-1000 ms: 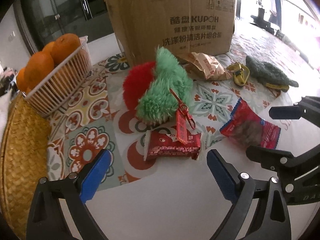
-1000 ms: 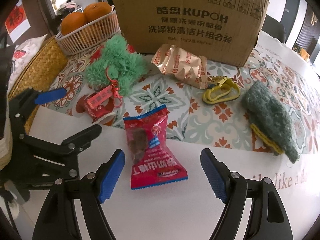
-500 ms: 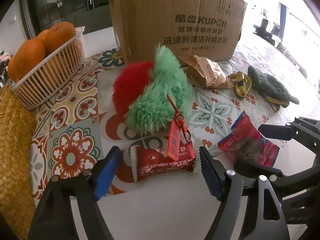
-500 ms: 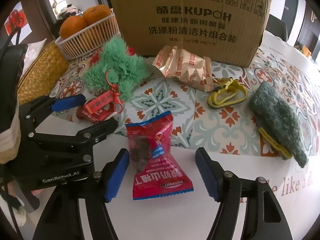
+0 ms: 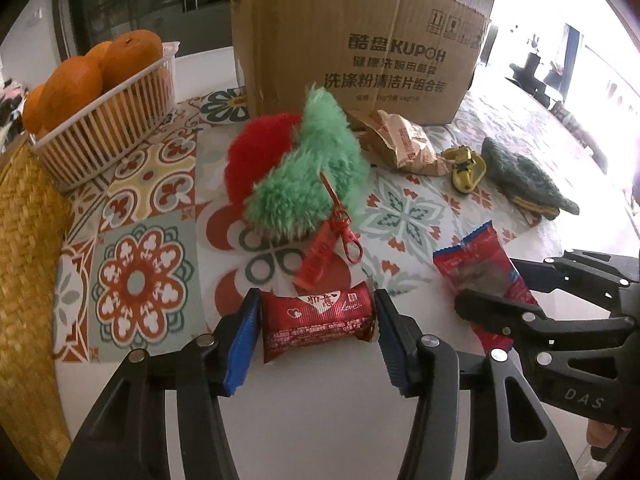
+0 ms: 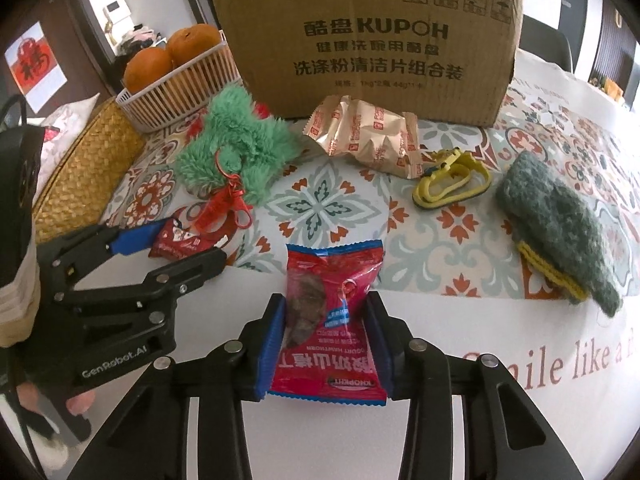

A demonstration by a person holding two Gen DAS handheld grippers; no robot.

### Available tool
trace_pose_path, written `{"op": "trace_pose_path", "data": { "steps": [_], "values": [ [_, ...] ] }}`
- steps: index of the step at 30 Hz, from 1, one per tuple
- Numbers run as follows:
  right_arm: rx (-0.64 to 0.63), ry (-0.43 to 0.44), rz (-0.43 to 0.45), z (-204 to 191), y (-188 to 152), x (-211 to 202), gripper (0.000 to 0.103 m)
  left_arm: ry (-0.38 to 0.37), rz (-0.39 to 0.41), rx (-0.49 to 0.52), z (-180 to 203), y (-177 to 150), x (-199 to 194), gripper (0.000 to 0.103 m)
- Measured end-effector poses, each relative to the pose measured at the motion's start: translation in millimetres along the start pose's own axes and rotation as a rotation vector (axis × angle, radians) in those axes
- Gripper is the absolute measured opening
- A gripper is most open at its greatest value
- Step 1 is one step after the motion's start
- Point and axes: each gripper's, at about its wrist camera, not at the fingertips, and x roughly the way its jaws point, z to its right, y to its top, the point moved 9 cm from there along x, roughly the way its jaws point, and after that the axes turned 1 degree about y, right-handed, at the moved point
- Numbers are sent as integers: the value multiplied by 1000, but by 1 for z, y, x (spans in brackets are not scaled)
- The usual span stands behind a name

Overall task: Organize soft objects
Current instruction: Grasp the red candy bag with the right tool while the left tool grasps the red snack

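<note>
Left gripper [image 5: 316, 330]: pads pressed on dark red snack packet [image 5: 316, 320], lower centre, long axis crosswise. Right gripper [image 6: 326, 350]: clamped on hawthorn candy bag [image 6: 330, 320], long axis pointing away.

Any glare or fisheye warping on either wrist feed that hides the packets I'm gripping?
Left wrist view: window glare blows out the upper right, but the dark red snack packet between the left gripper is sharp. Right wrist view: even light, edges curved and vignetted, the red hawthorn packet in the right gripper is clear.
</note>
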Motion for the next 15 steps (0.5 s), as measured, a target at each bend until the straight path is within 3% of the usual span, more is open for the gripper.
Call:
{"op": "trace_pose_path", "data": {
  "steps": [15],
  "values": [
    [18,26,54,11,-12,-33,41,17,51,-65,7,-10,-36,53]
  ]
}}
